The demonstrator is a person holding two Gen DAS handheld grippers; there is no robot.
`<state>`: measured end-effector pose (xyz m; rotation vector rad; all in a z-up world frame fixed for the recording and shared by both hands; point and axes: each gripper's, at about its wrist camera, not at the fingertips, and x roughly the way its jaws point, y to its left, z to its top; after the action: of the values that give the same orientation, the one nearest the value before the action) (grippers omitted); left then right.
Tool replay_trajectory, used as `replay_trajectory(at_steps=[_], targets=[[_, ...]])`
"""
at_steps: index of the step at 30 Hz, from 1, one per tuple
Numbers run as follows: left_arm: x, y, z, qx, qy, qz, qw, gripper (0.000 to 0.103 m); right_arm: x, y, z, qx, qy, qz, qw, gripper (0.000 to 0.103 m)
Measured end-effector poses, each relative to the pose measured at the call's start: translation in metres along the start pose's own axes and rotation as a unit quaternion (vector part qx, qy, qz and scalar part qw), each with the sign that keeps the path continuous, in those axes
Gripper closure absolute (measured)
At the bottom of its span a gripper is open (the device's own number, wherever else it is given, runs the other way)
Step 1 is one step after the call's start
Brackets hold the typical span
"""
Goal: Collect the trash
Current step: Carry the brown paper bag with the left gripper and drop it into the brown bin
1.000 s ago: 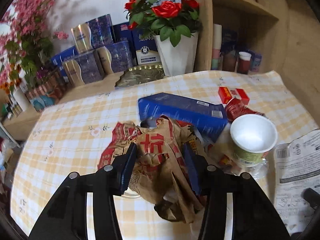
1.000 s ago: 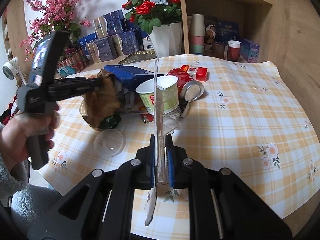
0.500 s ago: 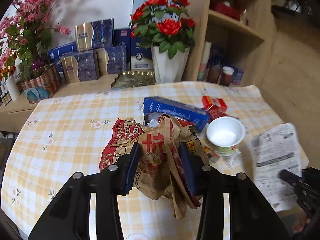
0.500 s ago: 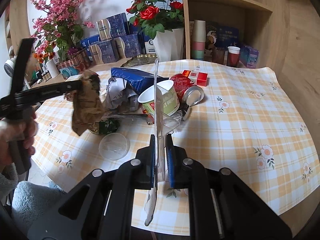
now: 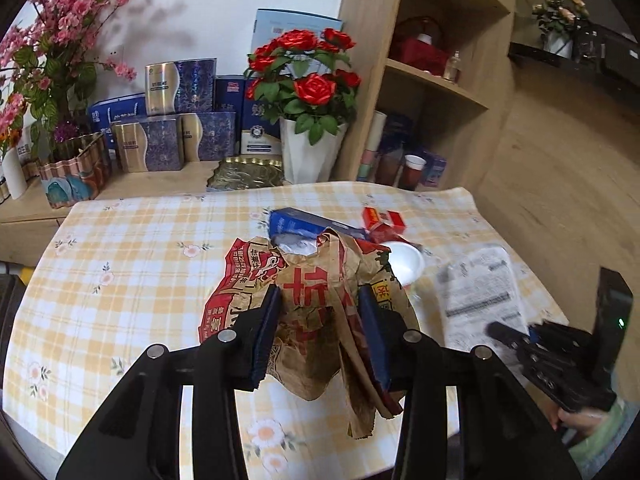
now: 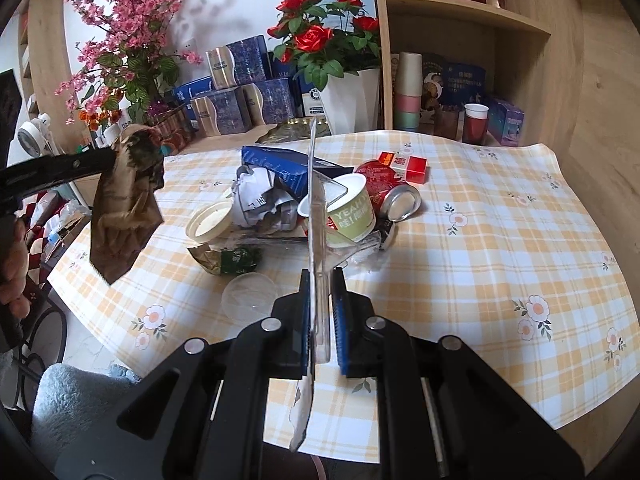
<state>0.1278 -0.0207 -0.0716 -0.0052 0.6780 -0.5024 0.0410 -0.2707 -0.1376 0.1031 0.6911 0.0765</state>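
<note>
My left gripper (image 5: 318,312) is shut on a crumpled brown paper bag with red print (image 5: 316,300), held in the air above the checked table (image 5: 132,264). In the right wrist view the paper bag (image 6: 124,204) hangs off the table's left edge. My right gripper (image 6: 320,320) is shut on a flat clear plastic package (image 6: 316,208) that stands on edge. A trash pile lies behind it: a blue box (image 6: 280,164), a green paper cup (image 6: 352,216), a red can (image 6: 384,188), crumpled white paper (image 6: 260,196), a cream lid (image 6: 210,220) and a clear lid (image 6: 250,294).
A white vase of red roses (image 6: 348,96), gift boxes (image 6: 236,104) and a wooden shelf (image 6: 460,20) stand behind the table. A red pack (image 6: 404,164) and a green wrapper (image 6: 232,258) lie by the pile. A grey cushion (image 6: 76,396) sits below the table's near left corner.
My left gripper has risen and pulled back to the left with the paper bag, which uncovered the cream lid and the crumpled paper. My right gripper rose slightly, still holding the plastic package.
</note>
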Motion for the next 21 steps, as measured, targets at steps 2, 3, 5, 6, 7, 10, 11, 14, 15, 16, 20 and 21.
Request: replay_trajectory(at_steps=[2,3,5,6,7,10,11,14,15,16,20,21], targets=[[-0.011,-0.007,-0.009,0.003,0.004,-0.008,1.0,0.064,-0.008,0.003,0.0,-0.003,-0.004,0.004,1.0,0.089],[-0.016,-0.01,-0.014,0.003,0.005,-0.011,0.9999,0.064,-0.012,0.004,-0.001,-0.004,-0.006,0.006,1.0,0.089],[-0.026,-0.016,-0.025,0.004,0.011,-0.017,0.9998,0.064,-0.022,0.006,-0.002,-0.004,-0.011,0.012,1.0,0.089],[-0.03,-0.018,-0.032,0.005,0.014,-0.019,0.9997,0.064,-0.027,0.007,-0.002,-0.004,-0.014,0.013,1.0,0.089],[-0.033,-0.02,-0.038,0.006,0.017,-0.018,0.9997,0.064,-0.033,0.009,-0.002,-0.006,-0.017,0.015,1.0,0.089],[-0.044,-0.027,-0.064,0.005,0.032,-0.021,0.9993,0.064,-0.048,0.013,-0.006,-0.007,-0.023,0.017,1.0,0.089],[-0.046,-0.029,-0.072,0.004,0.036,-0.022,0.9991,0.064,-0.054,0.014,-0.008,-0.007,-0.026,0.018,0.999,0.089],[-0.054,-0.041,-0.099,0.011,0.053,-0.023,0.9983,0.064,-0.066,0.016,-0.015,-0.006,-0.028,0.018,0.999,0.089],[-0.055,-0.044,-0.105,0.016,0.059,-0.022,0.9979,0.063,-0.07,0.016,-0.018,-0.004,-0.029,0.019,0.999,0.089],[-0.056,-0.048,-0.111,0.02,0.064,-0.022,0.9975,0.063,-0.074,0.016,-0.021,-0.001,-0.028,0.02,0.999,0.089],[-0.062,-0.061,-0.14,0.041,0.086,-0.026,0.9951,0.063,-0.087,0.015,-0.03,0.0,-0.028,0.022,0.999,0.089],[-0.06,-0.062,-0.146,0.041,0.093,-0.026,0.9945,0.063,-0.089,0.015,-0.031,-0.002,-0.027,0.021,0.999,0.089]])
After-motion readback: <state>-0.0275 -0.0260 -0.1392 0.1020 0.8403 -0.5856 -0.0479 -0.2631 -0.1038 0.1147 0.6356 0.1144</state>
